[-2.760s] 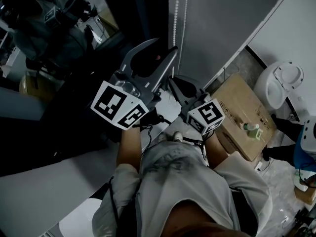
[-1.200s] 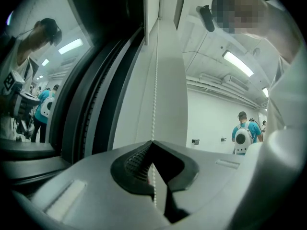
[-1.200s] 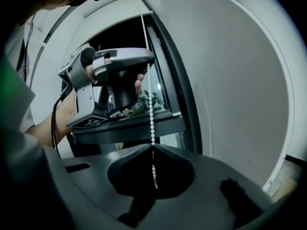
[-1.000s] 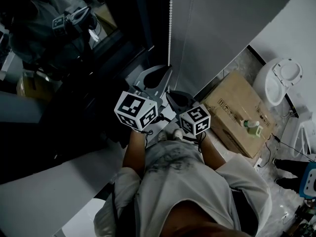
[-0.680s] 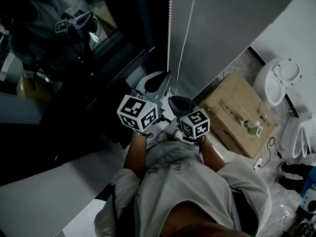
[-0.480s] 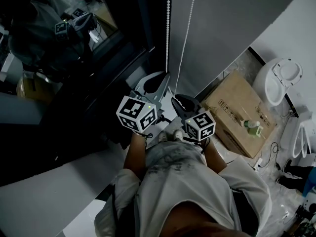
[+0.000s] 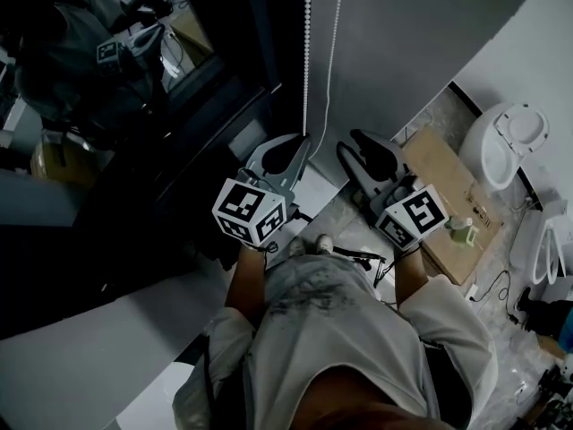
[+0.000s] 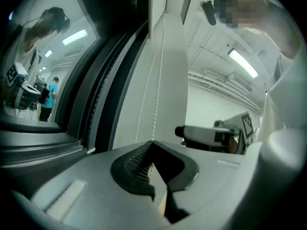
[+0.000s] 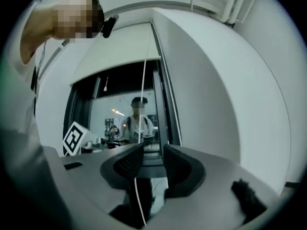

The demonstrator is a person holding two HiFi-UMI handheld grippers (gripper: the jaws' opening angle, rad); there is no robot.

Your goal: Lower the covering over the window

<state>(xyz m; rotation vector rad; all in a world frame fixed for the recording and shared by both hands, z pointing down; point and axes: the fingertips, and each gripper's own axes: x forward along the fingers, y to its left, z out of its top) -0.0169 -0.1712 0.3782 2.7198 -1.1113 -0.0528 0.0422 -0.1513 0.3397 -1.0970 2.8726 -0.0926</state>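
The grey roller blind (image 7: 403, 43) hangs beside the dark window (image 7: 134, 88). Its white bead chain (image 7: 307, 52) drops to my left gripper (image 7: 303, 141), which is shut on it. In the left gripper view the bead chain (image 8: 156, 99) runs straight into the left gripper (image 8: 152, 143) where the jaws meet. My right gripper (image 7: 356, 143) is right of the left one, its jaws opening. The thin cord (image 9: 143, 104) passes loosely between the right gripper (image 9: 153, 152) jaws, close to the left pad, not pinched. The blind (image 9: 115, 51) covers the window's top part.
A cardboard box (image 7: 448, 182) with a green bottle (image 7: 459, 231) on it lies on the floor at the right, near a white round fixture (image 7: 506, 150). The white wall (image 9: 216, 95) flanks the window frame. A white sill (image 7: 81, 348) runs below left.
The right gripper's jaws have opened off the cord and it has shifted to the right, away from the left gripper. The left gripper stays shut on the chain in about the same place.
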